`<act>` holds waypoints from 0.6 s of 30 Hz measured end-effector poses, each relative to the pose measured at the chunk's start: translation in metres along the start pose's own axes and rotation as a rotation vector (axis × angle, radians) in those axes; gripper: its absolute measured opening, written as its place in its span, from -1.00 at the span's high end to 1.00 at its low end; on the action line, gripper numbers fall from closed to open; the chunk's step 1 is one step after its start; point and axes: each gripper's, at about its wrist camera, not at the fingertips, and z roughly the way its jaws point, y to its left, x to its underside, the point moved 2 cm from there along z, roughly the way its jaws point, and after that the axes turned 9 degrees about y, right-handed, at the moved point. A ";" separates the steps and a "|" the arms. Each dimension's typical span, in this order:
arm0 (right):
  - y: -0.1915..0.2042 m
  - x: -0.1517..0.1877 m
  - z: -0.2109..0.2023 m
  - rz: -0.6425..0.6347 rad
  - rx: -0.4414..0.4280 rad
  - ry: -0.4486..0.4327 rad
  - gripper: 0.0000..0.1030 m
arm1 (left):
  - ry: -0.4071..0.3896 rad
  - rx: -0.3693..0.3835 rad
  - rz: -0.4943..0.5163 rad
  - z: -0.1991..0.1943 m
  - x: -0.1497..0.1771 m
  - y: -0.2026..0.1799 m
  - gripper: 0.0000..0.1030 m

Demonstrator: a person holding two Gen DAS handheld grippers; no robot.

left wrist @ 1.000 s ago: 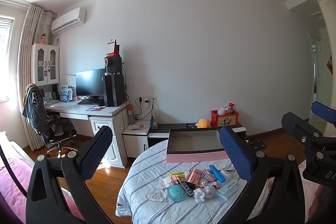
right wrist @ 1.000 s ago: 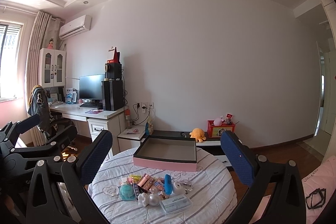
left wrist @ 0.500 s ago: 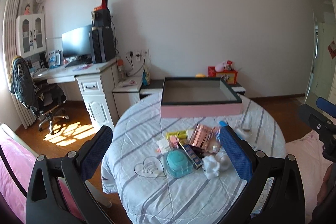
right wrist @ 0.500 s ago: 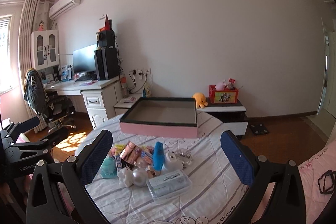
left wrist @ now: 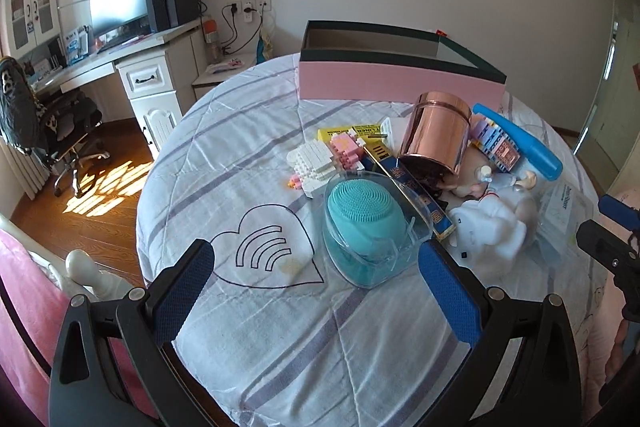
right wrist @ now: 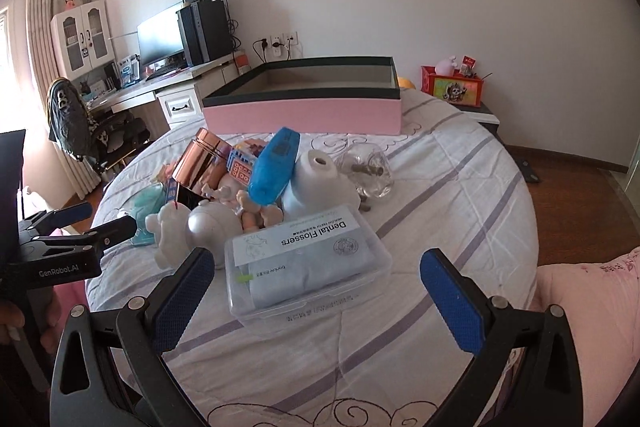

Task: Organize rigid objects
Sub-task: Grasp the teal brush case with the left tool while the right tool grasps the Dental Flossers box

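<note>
A pile of small items lies on the round striped table (left wrist: 248, 339). A teal brush in a clear case (left wrist: 368, 227) sits just ahead of my open left gripper (left wrist: 316, 291), nothing between its fingers. Behind it are a copper canister (left wrist: 436, 131), a white and pink brick model (left wrist: 320, 157) and a blue tube (left wrist: 528, 151). My open right gripper (right wrist: 320, 291) hovers over a clear Dental Flossers box (right wrist: 304, 263), apart from it. The copper canister (right wrist: 200, 163), blue tube (right wrist: 274, 167) and white figurines (right wrist: 188, 227) lie beyond. An open pink box (right wrist: 304, 107) stands at the back.
A desk with a monitor (left wrist: 120, 3) and an office chair (left wrist: 44, 131) stand left of the table. Pink bedding (right wrist: 584, 307) lies at the right. A glass knob (right wrist: 366, 169) and a white roll (right wrist: 316, 179) lie on the cloth. A red box (right wrist: 452, 87) sits behind.
Both grippers have tilted down and come in close over the table; the pile of items now fills the views. Both stay open.
</note>
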 end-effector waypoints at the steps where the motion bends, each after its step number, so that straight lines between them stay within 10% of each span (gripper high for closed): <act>1: -0.001 -0.001 0.004 0.000 -0.001 0.007 -1.00 | 0.006 0.007 0.008 0.003 0.000 -0.001 -1.00; 13: -0.007 -0.003 0.039 -0.031 -0.069 0.074 -0.99 | 0.037 0.030 0.001 0.035 -0.017 0.002 -1.00; 18: -0.015 -0.004 0.036 -0.021 -0.095 0.065 -0.90 | -0.001 0.053 0.036 0.030 -0.016 -0.004 -0.43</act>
